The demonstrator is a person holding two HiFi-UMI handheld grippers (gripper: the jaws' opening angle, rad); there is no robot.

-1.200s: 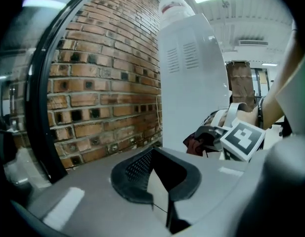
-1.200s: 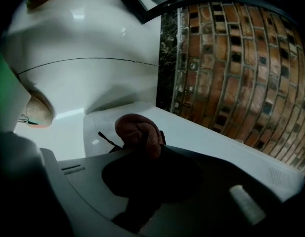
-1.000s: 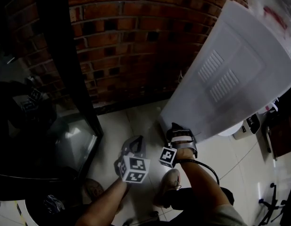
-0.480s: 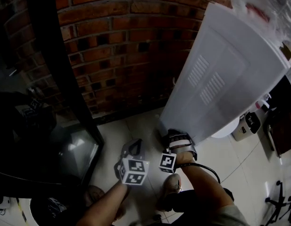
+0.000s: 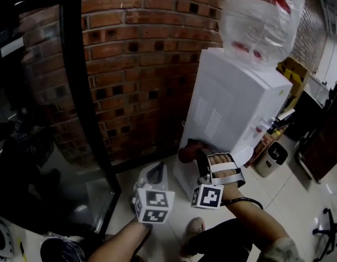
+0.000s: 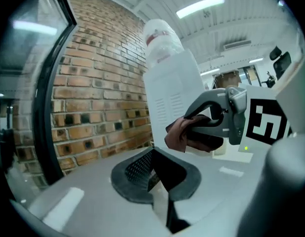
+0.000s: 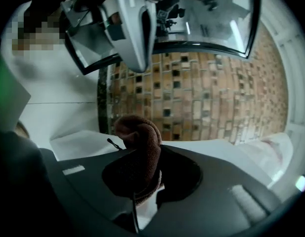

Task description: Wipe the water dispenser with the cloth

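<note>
Left gripper [image 5: 155, 173] jaws together, right gripper [image 5: 198, 153] jaws clamped.

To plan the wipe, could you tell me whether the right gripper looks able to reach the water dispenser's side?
Probably yes: the right gripper, shut on the cloth, is close beside the water dispenser, with nothing visible between them.

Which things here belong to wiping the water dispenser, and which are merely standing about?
Belong to the job:
water dispenser
brown cloth, clamped in the right gripper

Merely about:
brick wall
black-framed glass door
small white bin
left gripper, holding nothing
</note>
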